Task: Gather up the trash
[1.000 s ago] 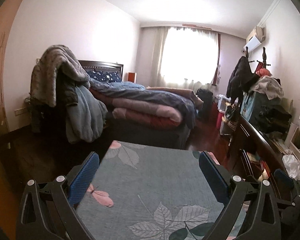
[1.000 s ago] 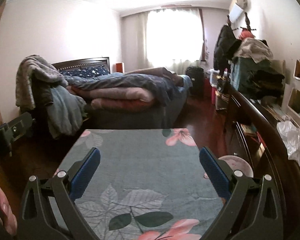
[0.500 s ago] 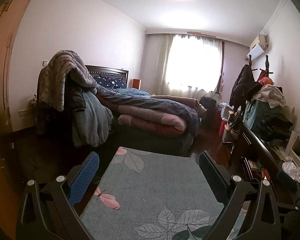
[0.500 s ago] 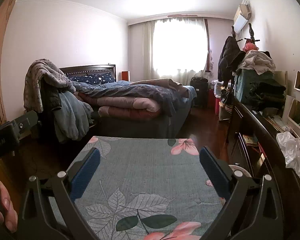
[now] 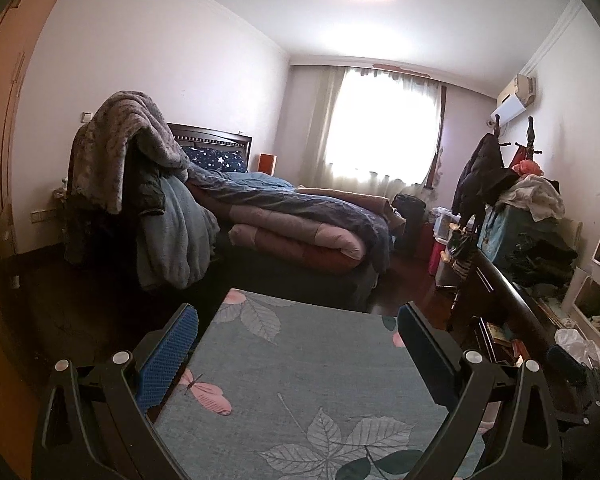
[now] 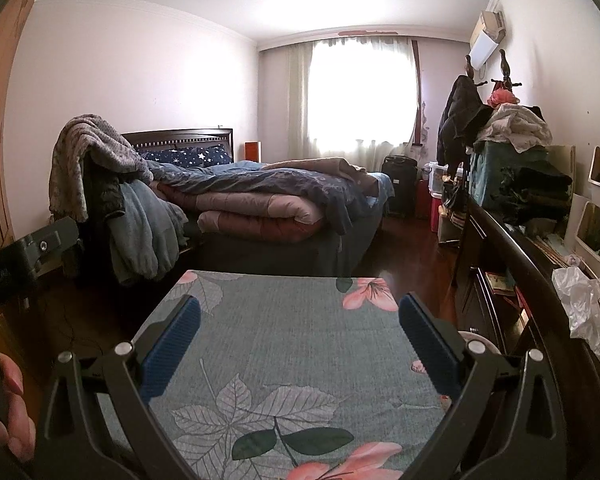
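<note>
Trash candidate: a crumpled white plastic bag [image 6: 584,312] lies on the dark sideboard [image 6: 512,252] along the right wall, near its front edge; whether it is the trash I cannot confirm.
Other trash: none visible on the floral cloth [image 6: 296,344] under my grippers.
Right gripper [image 6: 299,334]: fingers wide apart, nothing between them, over the cloth.
Left gripper [image 5: 298,344]: also spread, empty, above the cloth's left part.
Risk 1: thin film may slip or tear if I pinch only a loose fold.
Risk 2: clutter sits just beside the bag; a careless reach could knock it off the sideboard's edge.
Risk 3: something seems tucked in the bag; lifting could spill it.
</note>
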### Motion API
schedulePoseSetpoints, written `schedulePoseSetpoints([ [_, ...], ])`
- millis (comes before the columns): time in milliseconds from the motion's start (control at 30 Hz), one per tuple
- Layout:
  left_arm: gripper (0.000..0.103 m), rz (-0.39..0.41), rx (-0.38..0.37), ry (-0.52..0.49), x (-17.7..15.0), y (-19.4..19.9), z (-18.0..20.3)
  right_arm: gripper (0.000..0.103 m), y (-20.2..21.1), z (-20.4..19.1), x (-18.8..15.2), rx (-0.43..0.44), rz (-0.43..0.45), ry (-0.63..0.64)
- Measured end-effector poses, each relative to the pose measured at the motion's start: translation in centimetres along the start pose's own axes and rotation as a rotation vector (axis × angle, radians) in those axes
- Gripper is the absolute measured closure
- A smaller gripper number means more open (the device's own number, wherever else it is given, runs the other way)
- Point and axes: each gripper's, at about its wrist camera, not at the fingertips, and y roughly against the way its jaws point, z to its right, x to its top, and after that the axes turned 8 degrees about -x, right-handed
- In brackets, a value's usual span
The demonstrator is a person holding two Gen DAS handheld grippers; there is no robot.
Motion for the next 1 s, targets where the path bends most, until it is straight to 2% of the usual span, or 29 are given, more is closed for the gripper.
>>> schedulePoseSetpoints([
  [1000,0.004,0.005,0.01,0.008,-0.27,-0.02,-0.1,0.003,-0.06,0.14,-0.7,-0.002,-0.016,0.022],
])
